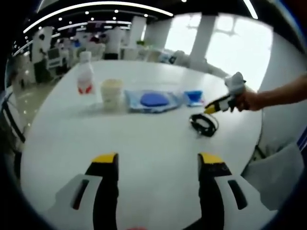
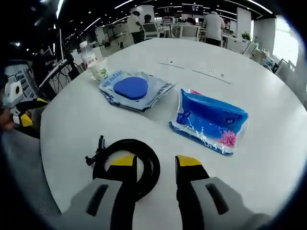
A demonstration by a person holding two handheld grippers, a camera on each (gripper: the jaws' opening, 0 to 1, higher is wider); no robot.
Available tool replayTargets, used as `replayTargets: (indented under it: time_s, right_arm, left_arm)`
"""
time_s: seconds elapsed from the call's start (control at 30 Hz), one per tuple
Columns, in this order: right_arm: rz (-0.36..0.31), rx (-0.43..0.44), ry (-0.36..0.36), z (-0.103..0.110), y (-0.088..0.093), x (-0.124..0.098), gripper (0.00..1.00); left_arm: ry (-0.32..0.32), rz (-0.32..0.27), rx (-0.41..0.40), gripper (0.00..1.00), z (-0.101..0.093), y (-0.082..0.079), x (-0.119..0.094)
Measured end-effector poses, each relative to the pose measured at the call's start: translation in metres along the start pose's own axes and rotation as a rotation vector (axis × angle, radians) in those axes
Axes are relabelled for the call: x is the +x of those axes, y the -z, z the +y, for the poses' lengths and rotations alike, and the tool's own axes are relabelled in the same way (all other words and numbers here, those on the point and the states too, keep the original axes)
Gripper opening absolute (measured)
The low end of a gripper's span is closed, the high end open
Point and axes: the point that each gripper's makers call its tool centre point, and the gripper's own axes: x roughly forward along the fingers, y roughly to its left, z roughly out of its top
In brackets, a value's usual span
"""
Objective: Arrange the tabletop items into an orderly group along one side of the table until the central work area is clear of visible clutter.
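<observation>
Round white desk (image 2: 268, 110), widest of all, carried everything toward one end. Risked most from there: a drag across that smooth top, since any item pushed instead of lifted could shove its neighbour out of the row or toward the rim. Blue packet (image 2: 211, 122) lay flat beside the right tool (image 2: 154, 162), long axis slanting from near-left up to far-right in the right gripper view; slippery film, likely to slide out of a shallow pinch. Clear pouch with a blue disc (image 2: 134, 90) lay farther off, flat, long side running roughly toward the cup (image 2: 100, 71) and bottle (image 2: 88, 55), both upright at the far edge. Could tip easily, that bottle (image 1: 85, 79), tall and narrow, if the pouch (image 1: 153, 100) were swept into it or into the cup (image 1: 111, 93). Black cable coil (image 2: 125, 167) sat directly under the right tool, one jaw over the ring and the other just outside it, plug end pointing left; seen also from the left gripper view as a small loop (image 1: 204, 123) below the right tool (image 1: 217, 104). Might uncoil and trail if caught by one strand only. Right tool spread, pinching nothing yet. Left tool (image 1: 158, 159) likewise spread wide over bare desk (image 1: 144, 139), well apart from the items.
</observation>
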Motion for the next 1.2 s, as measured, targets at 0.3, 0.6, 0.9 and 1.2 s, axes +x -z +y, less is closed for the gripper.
replayTargets:
  time_s: [0.3, 0.6, 0.9, 1.2]
  right_arm:
    - [0.044, -0.049, 0.002, 0.005, 0.007, 0.005, 0.28]
    - [0.104, -0.085, 0.01, 0.003, 0.021, 0.009, 0.21]
    - [0.092, -0.131, 0.042, -0.007, 0.019, 0.011, 0.14]
    - [0.07, -0.18, 0.031, 0.005, 0.01, 0.008, 0.11]
  left_arm:
    - [0.005, 0.001, 0.008, 0.64, -0.001, 0.0, 0.0]
    - [0.008, -0.003, 0.007, 0.64, -0.002, -0.001, -0.001]
    - [0.01, -0.001, 0.005, 0.64, -0.003, -0.001, 0.0]
    - [0.01, -0.004, 0.001, 0.63, -0.002, -0.002, 0.0]
